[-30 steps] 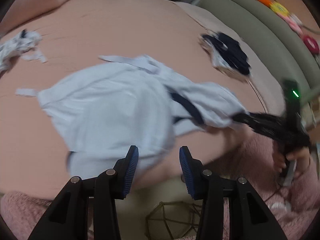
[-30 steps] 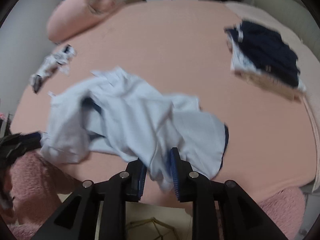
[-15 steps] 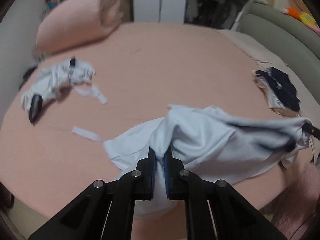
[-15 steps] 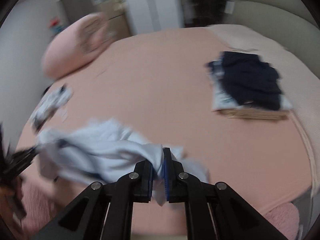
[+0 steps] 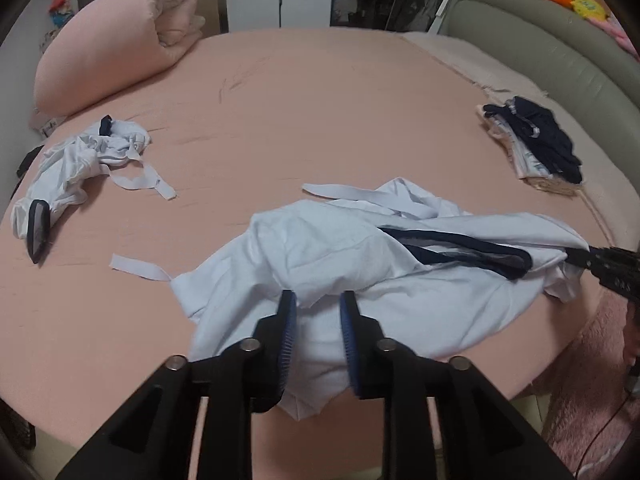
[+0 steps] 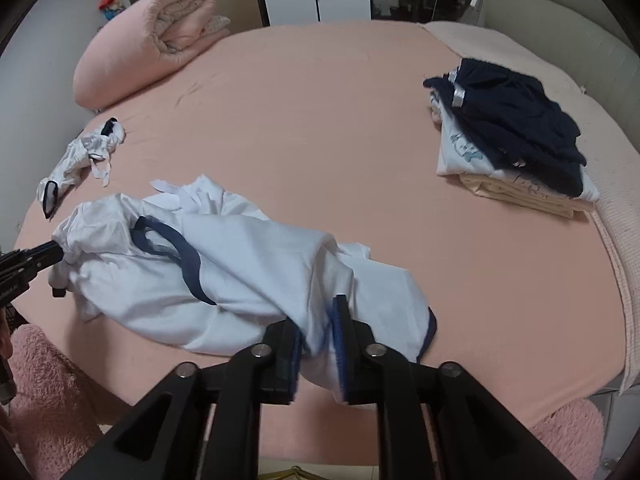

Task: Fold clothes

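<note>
A white garment (image 5: 360,264) with dark blue trim lies bunched near the front edge of the pink bed (image 5: 320,100). My left gripper (image 5: 318,312) is over its near left part. Its jaws are opening, with a fold of cloth loose between the parted pads. In the right wrist view the same garment (image 6: 240,272) rises into my right gripper (image 6: 318,336). Those jaws are opening too, but a thick wad of cloth still fills the gap and touches both pads. Each gripper also shows at the edge of the other's view, at the garment's far end.
A second crumpled white garment (image 5: 80,160) lies at the left of the bed. A stack of folded clothes (image 6: 512,140) with a dark blue piece on top sits at the right, by the grey-green headboard (image 5: 540,40). A rolled pink blanket (image 5: 116,40) is at the back left.
The left jaws, shut on a fold half a second ago, have parted. The right jaws have widened on their wad. The garment has dropped and spread wider on the bed.
</note>
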A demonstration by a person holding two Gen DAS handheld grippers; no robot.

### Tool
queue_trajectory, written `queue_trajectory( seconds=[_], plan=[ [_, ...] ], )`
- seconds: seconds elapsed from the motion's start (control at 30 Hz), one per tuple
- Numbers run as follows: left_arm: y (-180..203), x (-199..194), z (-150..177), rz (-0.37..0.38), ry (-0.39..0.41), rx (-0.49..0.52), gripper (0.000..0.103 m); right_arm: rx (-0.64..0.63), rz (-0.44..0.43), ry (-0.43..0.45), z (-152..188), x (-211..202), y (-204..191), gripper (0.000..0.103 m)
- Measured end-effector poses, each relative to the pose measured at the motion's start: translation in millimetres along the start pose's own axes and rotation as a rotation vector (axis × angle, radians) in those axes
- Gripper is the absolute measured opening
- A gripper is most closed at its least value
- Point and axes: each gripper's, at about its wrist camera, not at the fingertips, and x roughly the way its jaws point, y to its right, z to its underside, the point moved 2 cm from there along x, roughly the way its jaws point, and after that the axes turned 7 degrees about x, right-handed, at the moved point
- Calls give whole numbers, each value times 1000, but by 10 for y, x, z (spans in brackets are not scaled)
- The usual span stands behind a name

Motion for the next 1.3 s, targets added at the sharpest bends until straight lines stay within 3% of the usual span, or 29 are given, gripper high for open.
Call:
queue_trajectory(
  seconds=[0.03,0.1,0.2,0.27,0.3,0.33,0.37,0.4,0.43,0.47,0.5,0.53,0.63,0.8,0.97,1.03,1.17,1.23,1.3],
  plan=[
    [34,0,-57,12,15,11,31,-6,3,-10,3,27,-40,27],
    [92,36,-177,18,26,31,50,-26,35,-32,-14,132,-65,28],
    [172,147,-326,5,25,98,52,-39,41,-7,-78,125,-81,29],
    [229,357,-340,11,-32,148,52,-50,41,-8,-103,155,-93,34],
    [254,503,-316,4,-73,177,52,-60,45,-29,-99,217,-96,44],
    [280,616,-270,1,-114,201,52,-71,48,-50,-95,280,-100,45],
    [308,698,-203,3,-155,220,44,-84,56,-70,-64,336,-112,45],
    [335,780,-137,5,-196,238,12,-98,64,-88,-27,390,-125,40],
    [344,798,-85,10,-210,236,7,-114,64,-87,-1,389,-144,26],
    [336,759,-46,17,-199,215,7,-127,46,-78,25,349,-167,20],
    [310,689,-12,31,-181,180,5,-132,20,-72,53,289,-185,11],
    [262,560,6,44,-148,140,5,-128,2,-62,72,226,-184,9],
    [122,89,23,65,-36,46,5,-87,-10,-1,37,-2,-131,7],
    [-2,-731,-15,77,130,-12,4,0,-72,131,-106,-487,-61,7],
    [-41,-1357,-109,79,265,-45,4,57,-174,246,-236,-1103,-81,7],
    [-22,-1651,-151,93,332,-50,4,63,-261,316,-286,-1548,-99,7],
    [-10,-2358,-251,196,519,-40,4,-38,-367,447,-391,-2390,-267,7],
    [-33,-2470,-308,211,541,-34,4,-62,-430,514,-439,-2780,-317,7],
    [-69,-2500,-363,218,536,-31,4,-82,-399,546,-475,-2905,-372,7]
  ],
)
